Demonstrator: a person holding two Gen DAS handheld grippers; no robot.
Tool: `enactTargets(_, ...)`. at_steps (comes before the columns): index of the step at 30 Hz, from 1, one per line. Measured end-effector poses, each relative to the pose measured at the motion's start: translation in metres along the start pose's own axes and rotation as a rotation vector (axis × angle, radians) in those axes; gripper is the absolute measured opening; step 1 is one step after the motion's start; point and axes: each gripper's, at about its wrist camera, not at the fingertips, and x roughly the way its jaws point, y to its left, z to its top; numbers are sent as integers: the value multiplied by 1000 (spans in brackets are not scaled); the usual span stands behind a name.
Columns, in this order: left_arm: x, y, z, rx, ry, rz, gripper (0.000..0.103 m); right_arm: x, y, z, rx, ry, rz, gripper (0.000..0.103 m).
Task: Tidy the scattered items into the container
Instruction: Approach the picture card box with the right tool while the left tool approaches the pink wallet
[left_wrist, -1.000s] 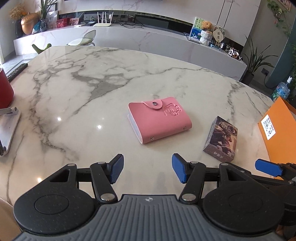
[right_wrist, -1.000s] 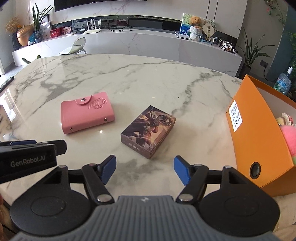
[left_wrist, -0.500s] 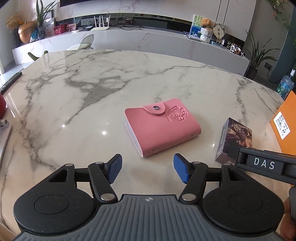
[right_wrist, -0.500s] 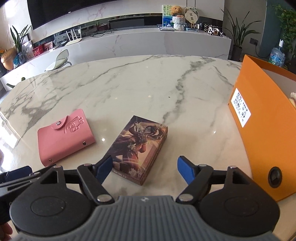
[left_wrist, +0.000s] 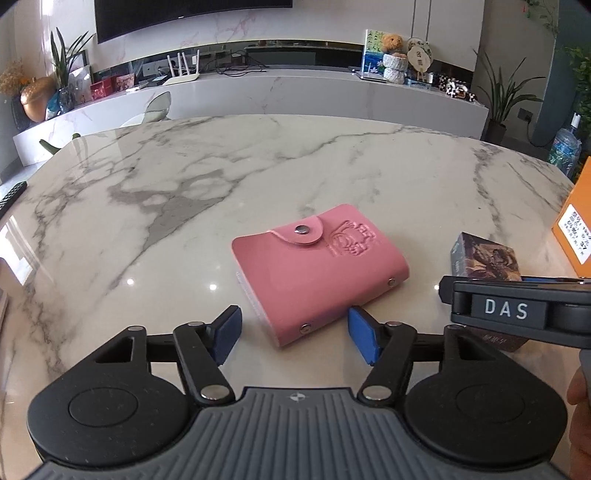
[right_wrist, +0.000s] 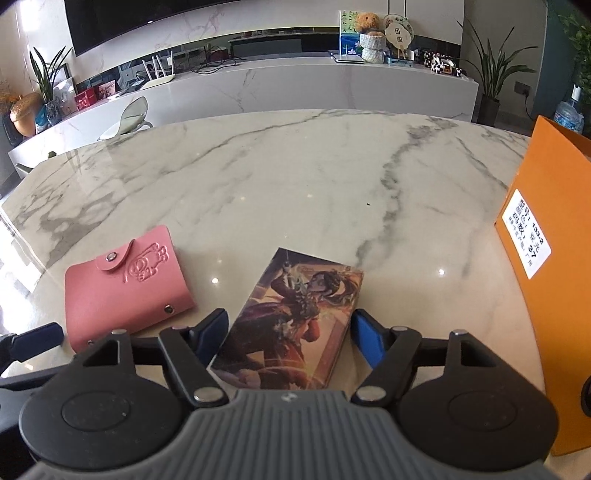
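Note:
A pink card wallet (left_wrist: 317, 266) lies flat on the marble table (left_wrist: 184, 192). My left gripper (left_wrist: 295, 338) is open, its blue pads on either side of the wallet's near corner. A printed card box (right_wrist: 295, 317) lies flat to the wallet's right; it also shows in the left wrist view (left_wrist: 484, 258). My right gripper (right_wrist: 288, 338) is open, with the box's near end between its pads, not clamped. The wallet also shows in the right wrist view (right_wrist: 122, 284). The orange box (right_wrist: 546, 266) stands at the table's right edge.
The right gripper's body (left_wrist: 517, 310) crosses the left wrist view in front of the card box. A long marble counter (right_wrist: 295, 85) with plants and ornaments runs behind the table. A water bottle (left_wrist: 563, 147) stands beyond the right edge.
Both grippers have moved forward and down. The wallet's corner now sits between the left pads and the card box's near end between the right pads. Both stay open.

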Motion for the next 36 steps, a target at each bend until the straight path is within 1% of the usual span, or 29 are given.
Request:
enactTargets(5, -3, -18, -4, 58, 4, -55, 64, -1, -5, 0, -5, -8, 16, 70)
enactTargets(7, -7, -25, -6, 77, 13, -91, 62, -2, -8, 0, -4, -6, 21, 69)
enactTargets(9, -10, -30, -6, 81, 23, -121, 61, -3, -12, 0, 4, -2, 23, 67)
enactTargets(10, -11, -32, -6, 78, 23, -122, 61, -4, -14, 0, 12, 1, 20, 66)
enactTargets(12, -14, -31, -3, 75, 16, -89, 61, -6, -20, -1, 27, 6, 9, 66)
enactTargets(14, -19, -28, 0, 67, -8, -51, 64, -8, -26, -2, 46, 9, 1, 66)
enactTargets(16, -22, -28, 3, 78, -34, -24, 78, -10, -32, -3, 66, 12, 0, 65)
enactTargets(18, -22, -30, 5, 119, -59, 5, 81, -12, -34, -4, 77, 13, 4, 65)
enactTargets(20, -18, -33, 6, 170, -66, 34, 86, -13, -35, -5, 81, 11, 9, 65)
enactTargets(21, -14, -35, 7, 190, -64, 39, 88, -13, -35, -5, 83, 10, 11, 65)
enactTargets(22, -11, -37, 8, 210, -62, 45, 88, -13, -36, -6, 84, 8, 15, 65)
enactTargets(24, -3, -39, 11, 229, -58, 50, 88, -12, -36, -6, 83, 4, 22, 65)
enactTargets(26, 5, -38, 12, 231, -55, 48, 92, -11, -36, -6, 76, -3, 22, 64)
enactTargets(31, 19, -38, 14, 262, -81, 57, 97, -7, -34, -6, 44, -33, 17, 65)
enactTargets(36, 28, -36, 17, 304, -114, 57, 98, -1, -30, -4, 22, -56, 16, 64)
